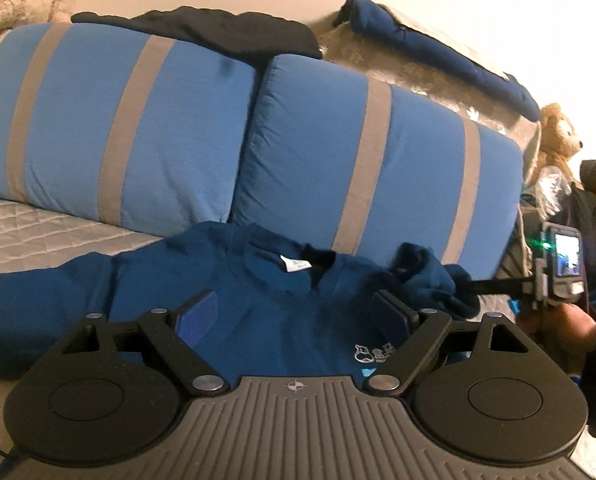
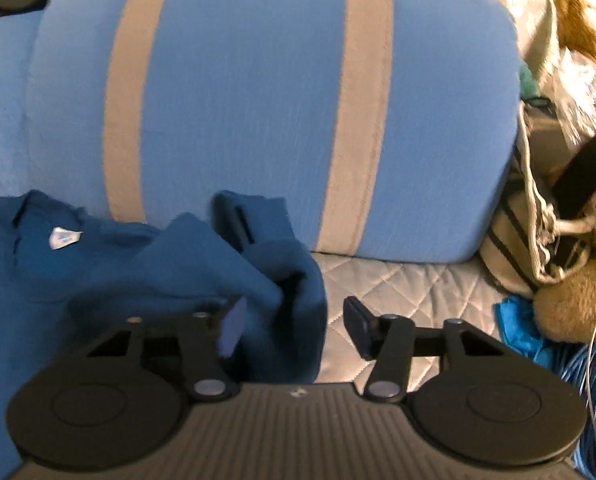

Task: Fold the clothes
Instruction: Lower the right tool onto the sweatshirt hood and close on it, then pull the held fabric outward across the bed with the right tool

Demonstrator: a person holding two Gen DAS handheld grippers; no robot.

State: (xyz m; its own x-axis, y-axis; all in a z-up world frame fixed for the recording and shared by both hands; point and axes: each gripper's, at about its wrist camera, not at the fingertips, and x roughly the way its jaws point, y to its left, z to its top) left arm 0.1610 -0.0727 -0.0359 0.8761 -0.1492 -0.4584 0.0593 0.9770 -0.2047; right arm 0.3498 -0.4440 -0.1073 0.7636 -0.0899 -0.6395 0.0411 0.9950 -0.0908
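Observation:
A dark blue shirt (image 1: pixel 266 312) lies flat on the quilted grey cover (image 1: pixel 38 232), its collar with a white label (image 1: pixel 296 265) toward the pillows. One sleeve (image 1: pixel 38 300) is spread out to the left. The other sleeve (image 2: pixel 258 272) is bunched up at the right. My left gripper (image 1: pixel 294 314) hovers open over the shirt's chest, nothing between its pads. My right gripper (image 2: pixel 295 328) stands open around the bunched sleeve's edge; the right pad (image 2: pixel 358 326) is clear of the cloth. The right gripper's body (image 1: pixel 562 264) shows at the left view's right edge.
Two blue pillows with grey stripes (image 1: pixel 378 152) stand just behind the shirt. A black garment (image 1: pixel 226 32) and another blue one (image 1: pixel 438 56) lie behind them. Plush bears (image 2: pixel 578 300), a bag (image 2: pixel 538 220) and blue cable (image 2: pixel 590 380) crowd the right side.

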